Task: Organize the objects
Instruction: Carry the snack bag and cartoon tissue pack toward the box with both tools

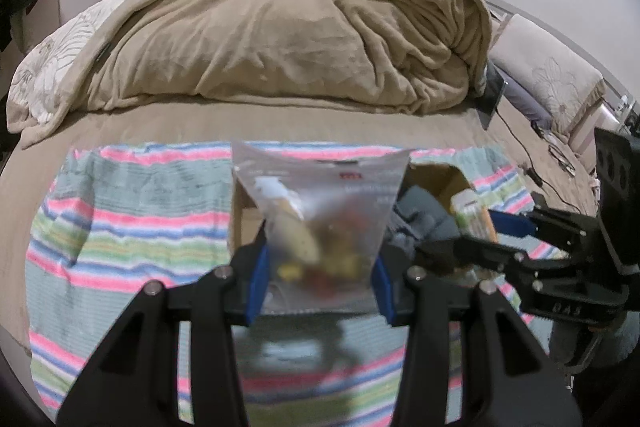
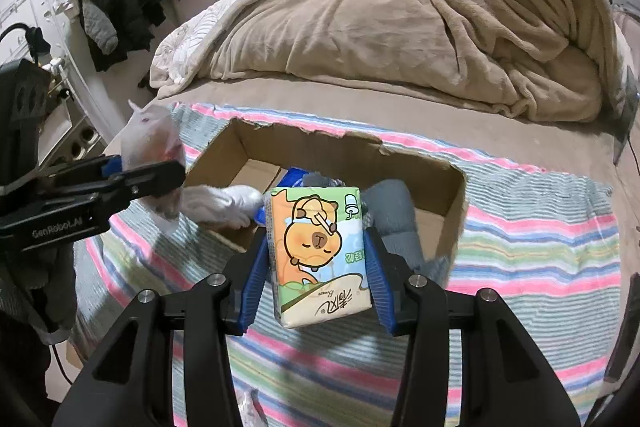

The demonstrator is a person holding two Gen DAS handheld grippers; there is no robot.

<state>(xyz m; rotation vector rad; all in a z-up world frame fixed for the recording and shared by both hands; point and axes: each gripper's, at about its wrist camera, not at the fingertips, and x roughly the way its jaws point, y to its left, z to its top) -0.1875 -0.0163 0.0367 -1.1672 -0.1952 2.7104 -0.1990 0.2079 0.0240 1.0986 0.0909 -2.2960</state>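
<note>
Clamped between the right gripper [image 2: 318, 269] blue fingers: tissue pack [image 2: 318, 251], at the near edge of the cardboard box [image 2: 452, 203]; held in the left gripper [image 1: 320, 279]: clear snack bag [image 1: 320, 211], left of the box; may slip, being thin; could miss the box onto striped towel [image 2: 540, 251].

A tissue pack [image 2: 318, 255] is clamped between the right gripper [image 2: 318, 267] fingers [image 2: 256, 279], over the cardboard box [image 2: 424, 167] near edge.

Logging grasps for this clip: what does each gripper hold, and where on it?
Left gripper clamps the clear snack bag at its lower sides; right gripper clamps the tissue pack by its long sides.
</note>
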